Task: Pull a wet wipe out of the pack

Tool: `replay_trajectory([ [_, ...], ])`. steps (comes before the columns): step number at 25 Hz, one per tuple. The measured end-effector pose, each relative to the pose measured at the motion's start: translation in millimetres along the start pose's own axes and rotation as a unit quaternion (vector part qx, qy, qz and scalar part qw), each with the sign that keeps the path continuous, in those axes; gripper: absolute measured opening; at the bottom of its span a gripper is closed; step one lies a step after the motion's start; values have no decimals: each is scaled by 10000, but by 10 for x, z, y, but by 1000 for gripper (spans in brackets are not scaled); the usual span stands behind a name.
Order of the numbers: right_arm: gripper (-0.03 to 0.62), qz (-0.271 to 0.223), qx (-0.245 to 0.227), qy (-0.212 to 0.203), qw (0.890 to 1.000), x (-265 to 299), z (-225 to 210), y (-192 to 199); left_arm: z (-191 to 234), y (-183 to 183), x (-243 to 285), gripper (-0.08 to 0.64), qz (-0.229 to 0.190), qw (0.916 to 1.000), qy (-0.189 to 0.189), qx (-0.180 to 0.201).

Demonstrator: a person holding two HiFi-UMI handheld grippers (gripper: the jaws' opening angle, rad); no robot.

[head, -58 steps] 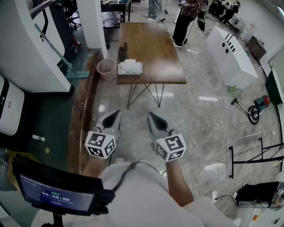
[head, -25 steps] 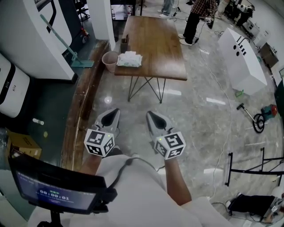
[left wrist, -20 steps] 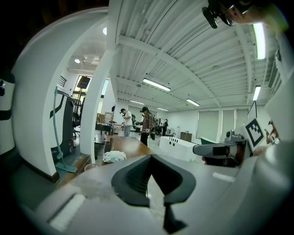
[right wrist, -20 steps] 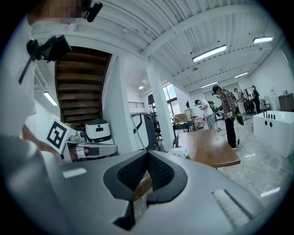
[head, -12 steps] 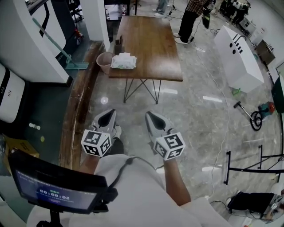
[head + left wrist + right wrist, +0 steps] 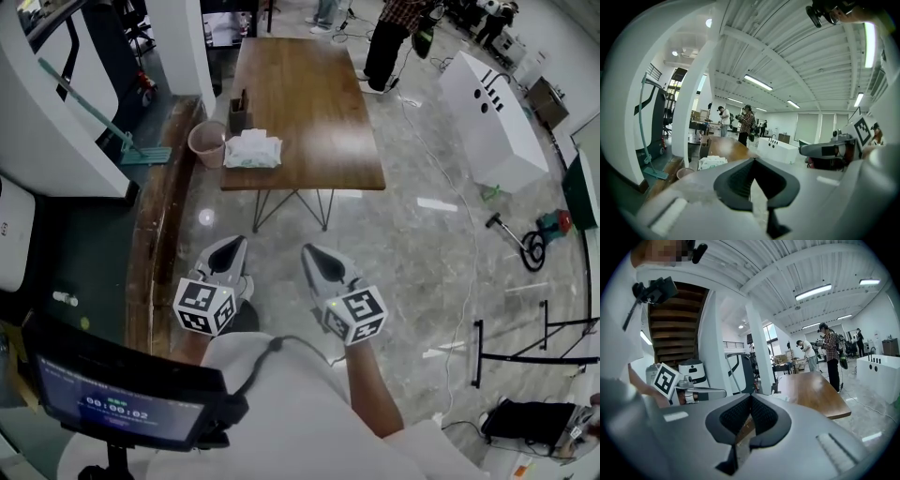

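Wet wipe pack (image 6: 251, 148), likely soft, light and apt to slide, lies at the tabletop's (image 6: 309, 103) near left corner as you hold left gripper (image 6: 236, 243) and right gripper (image 6: 307, 251) pressed together, empty, well short; pinch at its top opening.

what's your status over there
Left gripper, right gripper both shut, empty, short of the table. Wipe pack on its near left corner, untouched. Bin left of table.
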State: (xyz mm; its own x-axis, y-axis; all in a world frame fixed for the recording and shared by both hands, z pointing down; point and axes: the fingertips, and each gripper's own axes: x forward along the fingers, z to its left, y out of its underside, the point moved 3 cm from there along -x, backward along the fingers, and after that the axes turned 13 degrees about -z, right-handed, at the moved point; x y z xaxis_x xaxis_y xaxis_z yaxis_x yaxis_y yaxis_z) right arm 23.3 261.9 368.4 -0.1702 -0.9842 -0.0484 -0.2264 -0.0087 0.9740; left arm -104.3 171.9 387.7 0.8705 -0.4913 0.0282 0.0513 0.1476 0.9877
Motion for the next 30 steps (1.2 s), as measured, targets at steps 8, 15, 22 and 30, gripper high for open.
replay_trajectory([
  [8,9,146,-54,14,9999,939,-128,-2,807,-122,598,3,132,9995,268,-111],
  [15,8,205,-85,240,9995,1665,-311,-28,1385,-176,1039,3,219,9974,580,-360],
  [22,9,324,-175,476,9982,2184,-497,-11,1848,-215,1459,3,334,9955,793,-399],
  [30,8,413,-187,562,9974,2551,-552,50,2206,-165,1730,5,417,9933,965,-484],
])
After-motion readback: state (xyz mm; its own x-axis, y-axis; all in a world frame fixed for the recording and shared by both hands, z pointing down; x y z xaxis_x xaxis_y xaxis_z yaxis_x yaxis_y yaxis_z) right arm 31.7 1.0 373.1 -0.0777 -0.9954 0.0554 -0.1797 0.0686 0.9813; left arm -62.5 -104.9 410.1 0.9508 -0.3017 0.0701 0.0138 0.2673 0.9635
